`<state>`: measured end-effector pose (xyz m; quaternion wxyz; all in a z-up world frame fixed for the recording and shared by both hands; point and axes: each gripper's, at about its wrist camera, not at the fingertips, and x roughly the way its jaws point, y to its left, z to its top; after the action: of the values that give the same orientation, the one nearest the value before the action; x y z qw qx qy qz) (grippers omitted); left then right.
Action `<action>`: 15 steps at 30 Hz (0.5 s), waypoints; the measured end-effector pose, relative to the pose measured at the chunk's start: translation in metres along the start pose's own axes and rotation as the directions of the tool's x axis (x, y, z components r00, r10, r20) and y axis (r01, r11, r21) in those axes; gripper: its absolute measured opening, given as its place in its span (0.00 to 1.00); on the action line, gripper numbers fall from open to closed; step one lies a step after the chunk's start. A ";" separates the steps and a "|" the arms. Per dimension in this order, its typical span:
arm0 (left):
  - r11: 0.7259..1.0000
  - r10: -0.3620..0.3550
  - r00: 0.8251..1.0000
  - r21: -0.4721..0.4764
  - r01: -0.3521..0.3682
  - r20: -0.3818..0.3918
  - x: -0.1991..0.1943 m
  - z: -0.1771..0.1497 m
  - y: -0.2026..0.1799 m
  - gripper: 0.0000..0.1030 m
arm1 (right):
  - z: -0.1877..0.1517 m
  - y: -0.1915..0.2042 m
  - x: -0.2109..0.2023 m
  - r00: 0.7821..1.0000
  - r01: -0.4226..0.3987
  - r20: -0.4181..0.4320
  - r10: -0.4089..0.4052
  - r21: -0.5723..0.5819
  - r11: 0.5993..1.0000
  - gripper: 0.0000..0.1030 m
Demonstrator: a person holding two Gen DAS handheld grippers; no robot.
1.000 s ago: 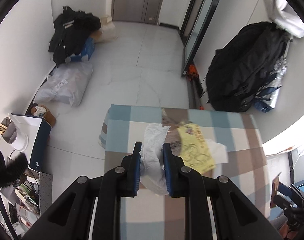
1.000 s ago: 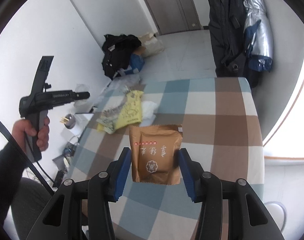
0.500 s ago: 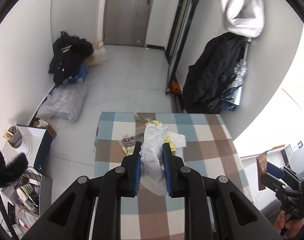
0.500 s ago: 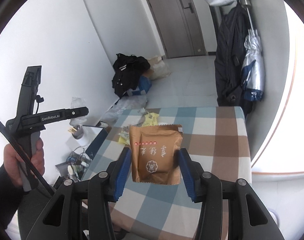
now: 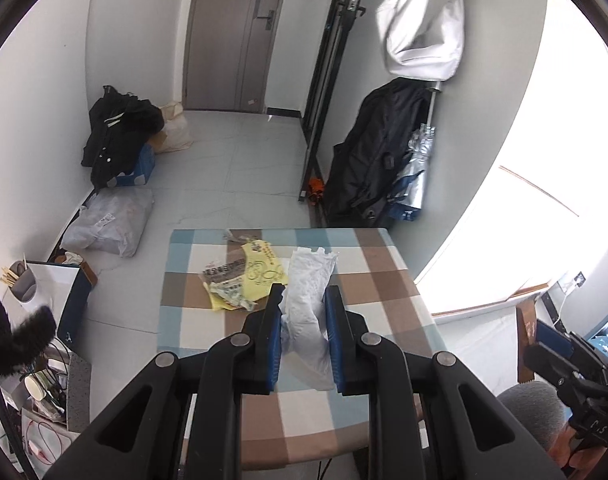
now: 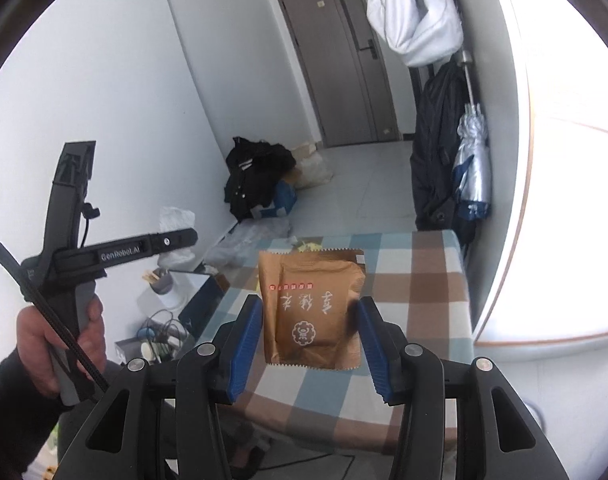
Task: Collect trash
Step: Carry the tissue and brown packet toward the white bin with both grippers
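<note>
My left gripper [image 5: 304, 300] is shut on a crumpled white tissue [image 5: 308, 280], held up above the checked table [image 5: 384, 292]. A yellow wrapper [image 5: 259, 268] and a clear printed wrapper [image 5: 223, 276] lie together on the table's far left part. In the right wrist view my right gripper [image 6: 310, 316] is shut on a brown snack packet [image 6: 310, 308], its blue pads pressing the packet's two side edges, well above the table [image 6: 424, 276]. The left tool [image 6: 103, 256] shows at the left there, in a person's hand [image 6: 35, 340].
Around the table is grey tiled floor [image 5: 247, 160]. A black coat pile [image 5: 119, 136] and a plastic bag [image 5: 107, 224] lie by the left wall. A dark coat and folded umbrella [image 5: 384, 160] hang at the right wall. A white box with cups [image 5: 43, 284] stands left of the table.
Both grippers rose and drew back from the table with their loads; the table now looks smaller and farther, and the door and hanging white bag have come into view.
</note>
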<state>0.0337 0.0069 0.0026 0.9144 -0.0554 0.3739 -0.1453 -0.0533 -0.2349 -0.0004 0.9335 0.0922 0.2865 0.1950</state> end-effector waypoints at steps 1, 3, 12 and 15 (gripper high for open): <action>1.000 -0.010 1.000 0.007 0.010 0.004 -0.002 -0.001 -0.005 0.15 | 0.001 -0.001 -0.007 1.000 0.002 0.013 -0.002 0.003 1.000 0.47; 0.999 -0.028 0.999 0.026 0.028 0.016 -0.007 -0.001 -0.018 0.15 | 0.004 -0.004 -0.021 0.999 0.009 0.037 -0.009 0.007 1.000 0.47; 0.984 -0.134 0.991 0.118 0.131 0.018 -0.010 0.007 -0.086 0.15 | 0.012 -0.040 -0.075 0.989 0.083 0.121 -0.088 0.046 0.996 0.47; 0.975 -0.173 0.985 0.141 0.170 0.007 -0.006 0.011 -0.109 0.15 | 0.012 -0.059 -0.091 0.983 0.114 0.139 -0.124 0.081 0.990 0.47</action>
<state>0.0128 -0.0955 0.0372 0.9035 -0.0245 0.3479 -0.2490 -0.0970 -0.3272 0.0375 0.9576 0.1228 0.2306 0.1211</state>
